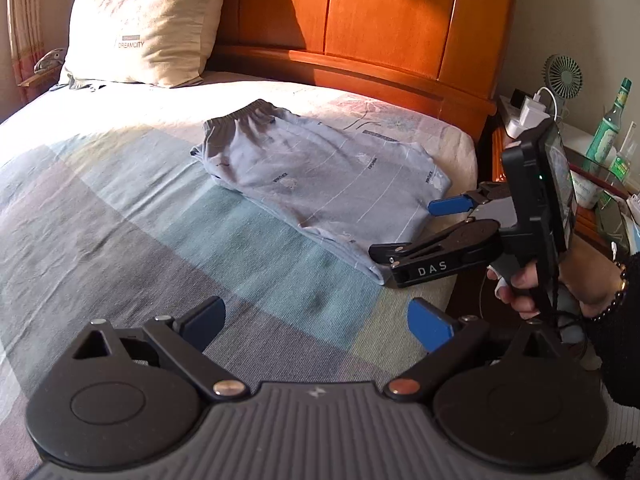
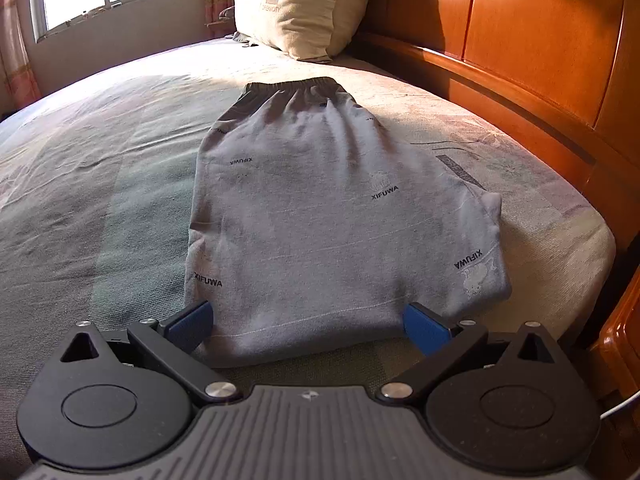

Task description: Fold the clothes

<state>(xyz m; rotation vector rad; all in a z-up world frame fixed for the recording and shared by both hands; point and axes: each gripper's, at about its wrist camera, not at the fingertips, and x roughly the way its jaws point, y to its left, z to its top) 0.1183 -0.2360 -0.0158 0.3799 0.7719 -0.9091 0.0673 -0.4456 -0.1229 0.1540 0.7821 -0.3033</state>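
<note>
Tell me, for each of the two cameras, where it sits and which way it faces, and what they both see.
Left wrist: sits on the left gripper, held back over the bedspread, looking across the bed toward the folded pants and nightstand; the right gripper and the hand holding it show at right.
Right wrist: sits on the right gripper, low at the pants' near edge, facing along them toward the window; only its own open fingers show.
Shared: pants, pillow, wooden headboard.
</note>
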